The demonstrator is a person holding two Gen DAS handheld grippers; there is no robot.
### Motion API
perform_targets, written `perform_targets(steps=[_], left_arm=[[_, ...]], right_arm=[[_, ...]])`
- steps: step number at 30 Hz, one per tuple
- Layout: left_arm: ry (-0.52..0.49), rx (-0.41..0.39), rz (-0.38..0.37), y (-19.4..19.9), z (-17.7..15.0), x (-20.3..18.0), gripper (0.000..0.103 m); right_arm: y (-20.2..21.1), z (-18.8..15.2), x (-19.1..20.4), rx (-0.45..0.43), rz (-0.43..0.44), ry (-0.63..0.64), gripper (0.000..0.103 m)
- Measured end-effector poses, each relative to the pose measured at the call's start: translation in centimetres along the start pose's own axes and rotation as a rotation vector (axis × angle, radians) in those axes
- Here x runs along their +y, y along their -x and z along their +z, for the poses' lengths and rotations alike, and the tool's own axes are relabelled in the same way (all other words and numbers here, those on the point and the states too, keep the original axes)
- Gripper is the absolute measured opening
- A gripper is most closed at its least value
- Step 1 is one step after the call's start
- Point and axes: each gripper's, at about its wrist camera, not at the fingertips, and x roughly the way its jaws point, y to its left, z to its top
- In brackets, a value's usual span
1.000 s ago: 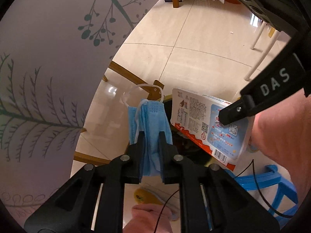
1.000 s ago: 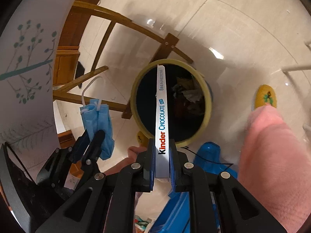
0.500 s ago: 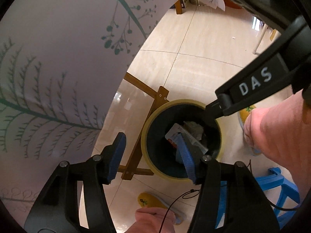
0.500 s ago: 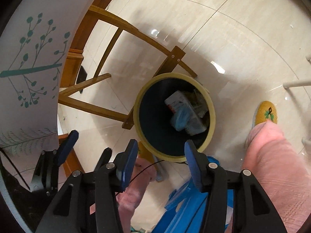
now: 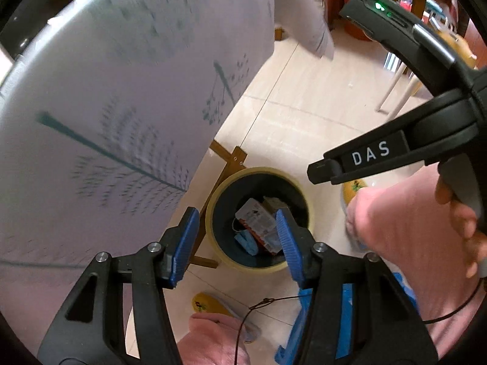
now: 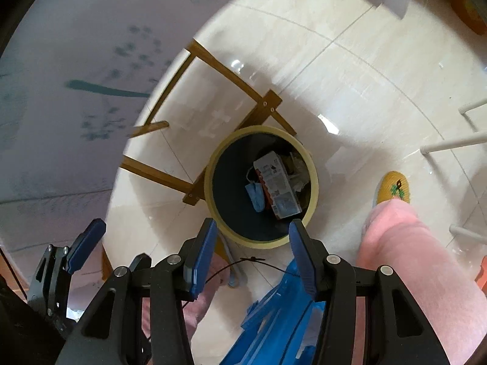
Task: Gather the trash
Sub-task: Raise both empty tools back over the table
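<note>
Both drops look done: the left hand-held gripper (image 5: 236,245) and right hand-held gripper (image 6: 251,255) have just been opening, nothing between the jaws; blue mask (image 6: 255,196) and chocolate box (image 6: 278,187) lie in the bin (image 6: 213,194); next, seek more trash

left tongs (image 5: 236,243) opened, emptied | right tongs (image 6: 249,258) likewise | mask (image 6: 255,196), chocolate box (image 6: 278,184) now in bin (image 6: 213,164)

Black hand-held gripper (image 5: 234,243) with ribbed blue pads, silver screws, "DAS" lettering, pink sleeve (image 5: 404,231)
</note>
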Motion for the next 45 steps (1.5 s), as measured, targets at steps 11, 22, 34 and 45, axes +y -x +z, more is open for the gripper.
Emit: perform_targets(steps=[11,22,34,45], left_arm=[[0.081,-0.102,0.006,8.8,0.5,1.6,0.05],[0.182,-0.167,0.046,17.0,2.2,6.2,0.05],[0.242,-0.134,0.1,23.3,6.5,17.9,0.05],[0.436,-0.098,0.136,25.6,12.5,36.8,0.05]], right_arm=[[10.0,-4.1,2.5,-0.116,0.004,0.065,0.051],[18.6,-4.5,8.1,-0.212,0.029,0.177,0.051],[27.5,2.9,19.3,-0.321,0.04,0.386,0.051],[34.2,15.4,34.8,-0.381,0.12,0.524,0.051]])
